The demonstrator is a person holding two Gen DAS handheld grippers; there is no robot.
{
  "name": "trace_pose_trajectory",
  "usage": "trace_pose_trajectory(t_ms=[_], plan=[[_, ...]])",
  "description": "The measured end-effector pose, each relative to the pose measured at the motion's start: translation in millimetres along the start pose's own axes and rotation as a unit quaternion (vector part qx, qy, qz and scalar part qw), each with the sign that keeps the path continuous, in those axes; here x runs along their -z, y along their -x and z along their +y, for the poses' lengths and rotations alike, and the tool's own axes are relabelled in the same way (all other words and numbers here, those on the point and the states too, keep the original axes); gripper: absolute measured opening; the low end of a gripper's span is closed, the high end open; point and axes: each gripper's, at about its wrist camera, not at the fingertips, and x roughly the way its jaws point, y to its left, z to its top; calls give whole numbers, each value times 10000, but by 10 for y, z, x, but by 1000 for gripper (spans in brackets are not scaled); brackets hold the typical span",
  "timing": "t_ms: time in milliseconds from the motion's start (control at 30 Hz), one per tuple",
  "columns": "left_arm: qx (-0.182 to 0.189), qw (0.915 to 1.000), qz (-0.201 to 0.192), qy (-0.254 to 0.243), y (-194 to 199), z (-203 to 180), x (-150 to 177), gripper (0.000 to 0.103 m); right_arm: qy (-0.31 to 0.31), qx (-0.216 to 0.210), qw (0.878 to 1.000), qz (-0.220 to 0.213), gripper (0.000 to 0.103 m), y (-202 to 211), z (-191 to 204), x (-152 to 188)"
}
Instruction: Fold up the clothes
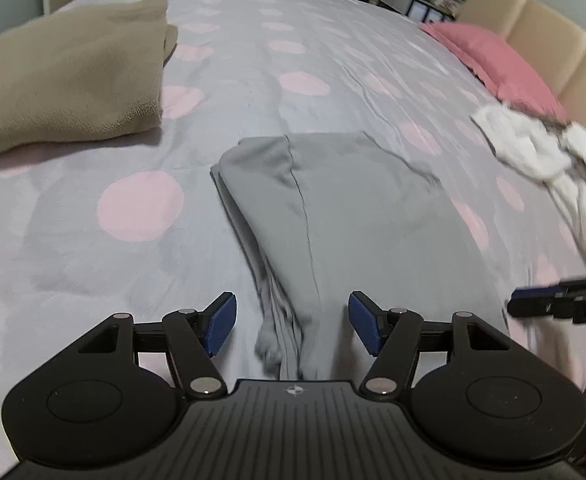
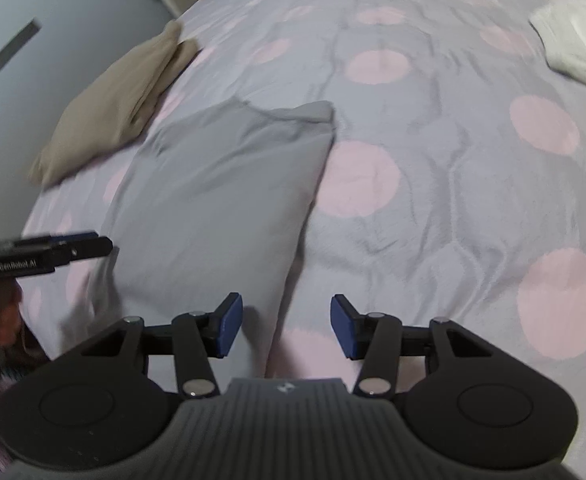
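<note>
- The grey garment [image 1: 333, 200] lies on the bed [image 1: 133, 240] near its near edge, doubled over with stacked layers showing along its left side; it looks at least partly folded.
- The left gripper [image 1: 291, 324] hangs over the garment's near end, jaws spread wide and gripping nothing.
- The right gripper [image 2: 286, 328] is likewise released, empty, over the bedcover just beside the garment's right edge.
- A folded tan cloth [image 1: 69, 76] sits toward the far left corner; a crumpled white heap [image 1: 541, 148] lies by the right edge, next to the pink pillow [image 1: 493, 60].
- This fits either a fold just let go or one about to be taken up (I can't say which).
- If another fold comes, I'd pinch all layers at both near corners together, so the stack doesn't slide apart.
</note>
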Motion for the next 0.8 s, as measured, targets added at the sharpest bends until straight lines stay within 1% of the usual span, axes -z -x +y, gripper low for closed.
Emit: trace_pose_trajectory(t_ms=[100, 233, 333, 533, 633, 733, 767, 800], plan=[[88, 9997, 5, 245, -117, 76, -82, 61, -296, -121, 9995, -6, 52, -102, -66, -112], [221, 9984, 122, 505, -295, 171, -153, 61, -690, -283, 9972, -14, 52, -238, -154, -261], [306, 9982, 133, 498, -386, 186, -162, 61, -943, -420, 9947, 5, 52, -356, -206, -367], [415, 9986, 34, 335, -516, 172, -200, 59, -1101, -662, 9917, 86, 52, -579, -211, -481], [460, 9986, -24, 260, -550, 159, -216, 55, -1176, -739, 9903, 105, 49, -654, -217, -521], [520, 9983, -88, 232, -563, 153, -221, 48, -1147, -741, 9906, 109, 45, -691, -200, -554], [544, 9982, -117, 228, -554, 155, -220, 43, -1129, -738, 9908, 109, 42, -698, -194, -563], [575, 9980, -150, 224, -542, 156, -219, 36, -1116, -767, 9907, 92, 37, -692, -192, -563]])
